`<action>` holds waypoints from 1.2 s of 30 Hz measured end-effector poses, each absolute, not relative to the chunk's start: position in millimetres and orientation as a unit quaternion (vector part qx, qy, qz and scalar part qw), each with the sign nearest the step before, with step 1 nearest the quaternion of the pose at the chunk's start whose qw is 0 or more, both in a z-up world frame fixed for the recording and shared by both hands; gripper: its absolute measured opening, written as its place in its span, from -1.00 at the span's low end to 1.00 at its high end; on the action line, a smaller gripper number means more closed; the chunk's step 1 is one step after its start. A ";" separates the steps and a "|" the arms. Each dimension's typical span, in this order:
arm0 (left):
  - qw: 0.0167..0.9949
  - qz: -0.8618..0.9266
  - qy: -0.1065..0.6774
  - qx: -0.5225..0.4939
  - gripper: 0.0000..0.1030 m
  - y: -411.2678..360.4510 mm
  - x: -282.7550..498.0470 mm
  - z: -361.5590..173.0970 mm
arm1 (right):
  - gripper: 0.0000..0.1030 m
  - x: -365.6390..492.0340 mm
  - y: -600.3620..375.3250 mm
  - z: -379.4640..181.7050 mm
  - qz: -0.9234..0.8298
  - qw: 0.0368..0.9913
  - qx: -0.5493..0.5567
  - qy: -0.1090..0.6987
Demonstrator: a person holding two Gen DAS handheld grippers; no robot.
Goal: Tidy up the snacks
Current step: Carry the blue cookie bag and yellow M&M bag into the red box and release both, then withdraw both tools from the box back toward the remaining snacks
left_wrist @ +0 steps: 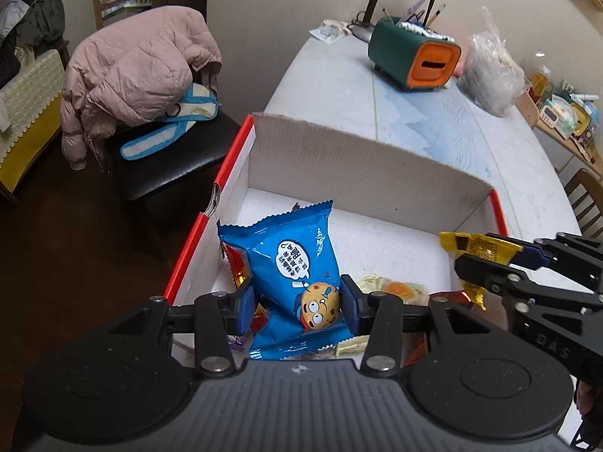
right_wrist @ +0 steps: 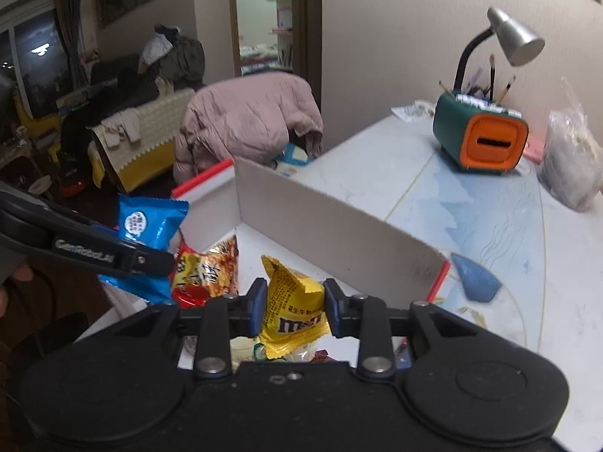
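Two snack packets are held at once above the open cardboard box with red edges (left_wrist: 339, 158) that fills the middle of both frames. The left gripper (left_wrist: 296, 303) has its jaws closed on a blue cookie packet with a cartoon face (left_wrist: 290, 263), pinched low so its top stands free. The right gripper (right_wrist: 296, 309) has its jaws closed on a yellow M&M's packet (right_wrist: 292, 301), also visible at the right edge of the left view (left_wrist: 475, 250). Both hang over the box floor, probably to be sorted inside. A red-orange snack packet (right_wrist: 211, 271) lies below on the box floor. The box sits on the pale marbled worktop (left_wrist: 433, 120).
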State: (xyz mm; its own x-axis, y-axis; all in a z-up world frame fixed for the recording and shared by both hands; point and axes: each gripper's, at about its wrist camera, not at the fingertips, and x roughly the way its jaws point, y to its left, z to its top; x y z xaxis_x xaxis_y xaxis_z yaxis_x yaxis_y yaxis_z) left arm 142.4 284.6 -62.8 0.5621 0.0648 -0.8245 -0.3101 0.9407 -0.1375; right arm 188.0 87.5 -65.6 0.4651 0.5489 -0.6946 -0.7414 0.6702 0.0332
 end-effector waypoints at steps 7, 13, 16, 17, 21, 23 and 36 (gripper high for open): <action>0.864 0.099 0.479 -0.121 -0.13 285.8 156.2 -80.0 | -0.39 200.1 107.3 -87.5 0.368 0.837 -0.150 0.376; 0.857 0.096 0.493 -0.117 -0.12 287.0 159.2 -90.9 | -0.38 204.1 114.3 -97.5 0.364 0.831 -0.156 0.390; 0.854 0.097 0.498 -0.118 -0.12 288.4 159.4 -95.5 | -0.38 204.0 115.7 -100.5 0.363 0.829 -0.159 0.394; 0.853 0.098 0.499 -0.118 -0.12 288.5 159.0 -96.8 | -0.38 204.3 115.9 -101.4 0.362 0.829 -0.160 0.395; 0.851 0.098 0.502 -0.120 -0.12 288.8 159.2 -100.0 | -0.38 203.9 115.1 -103.6 0.361 0.827 -0.157 0.402; 0.852 0.097 0.501 -0.116 -0.11 287.7 158.6 -100.5 | -0.38 204.5 114.6 -104.0 0.361 0.826 -0.155 0.404; 0.880 0.083 0.459 -0.087 0.26 264.1 146.1 -70.8 | -0.36 202.3 87.1 -87.5 0.356 0.837 -0.096 0.405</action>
